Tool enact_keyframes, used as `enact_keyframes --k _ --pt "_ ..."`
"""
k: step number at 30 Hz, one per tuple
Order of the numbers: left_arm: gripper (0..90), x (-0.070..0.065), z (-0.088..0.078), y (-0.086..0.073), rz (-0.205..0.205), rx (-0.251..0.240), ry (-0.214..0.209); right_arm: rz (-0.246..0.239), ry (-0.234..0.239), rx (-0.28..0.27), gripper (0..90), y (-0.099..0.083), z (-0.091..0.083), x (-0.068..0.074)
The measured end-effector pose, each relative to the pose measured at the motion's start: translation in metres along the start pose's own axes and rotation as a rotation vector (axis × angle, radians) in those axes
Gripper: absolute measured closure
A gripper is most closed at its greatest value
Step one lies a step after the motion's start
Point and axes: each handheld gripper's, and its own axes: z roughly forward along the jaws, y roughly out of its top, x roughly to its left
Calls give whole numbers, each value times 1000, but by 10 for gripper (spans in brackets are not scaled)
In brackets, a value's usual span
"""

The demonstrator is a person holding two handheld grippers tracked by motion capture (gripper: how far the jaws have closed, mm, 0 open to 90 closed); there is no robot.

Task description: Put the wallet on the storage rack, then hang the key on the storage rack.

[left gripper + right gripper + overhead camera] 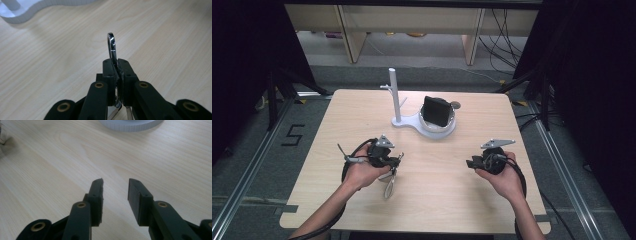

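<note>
Carabiner (111, 46): shiny chrome metal clip with a rounded loop end, thin and polished, seen edge-on in the left gripper view. Left gripper (117, 65) clamps it tight, jaws nearly together, loop end poking out past the pads. In the high view the clip (390, 186) hangs from that gripper (388, 161) over the desk (437, 200), left of centre, toward the near edge. Right gripper (115, 185) holds nothing, jaws narrowly apart over bare wood; in the high view it (472, 163) sits toward the right edge. White stand (398, 107) with a post and a round base carrying a black block (435, 111) is near the far edge, centre.
</note>
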Motion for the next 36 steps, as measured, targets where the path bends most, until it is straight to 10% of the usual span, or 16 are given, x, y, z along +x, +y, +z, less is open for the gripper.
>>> enact_keyframes --k 7,24,36 --pt "850 4 -17 -1 -29 -88 56 -38 -5 -57 655 -7 4 -5" --pt "849 28 -35 -2 -118 -332 164 41 10 -168 653 -23 7 -9" --pt "849 40 -38 6 -120 -392 224 65 5 -201 649 -28 5 -6"
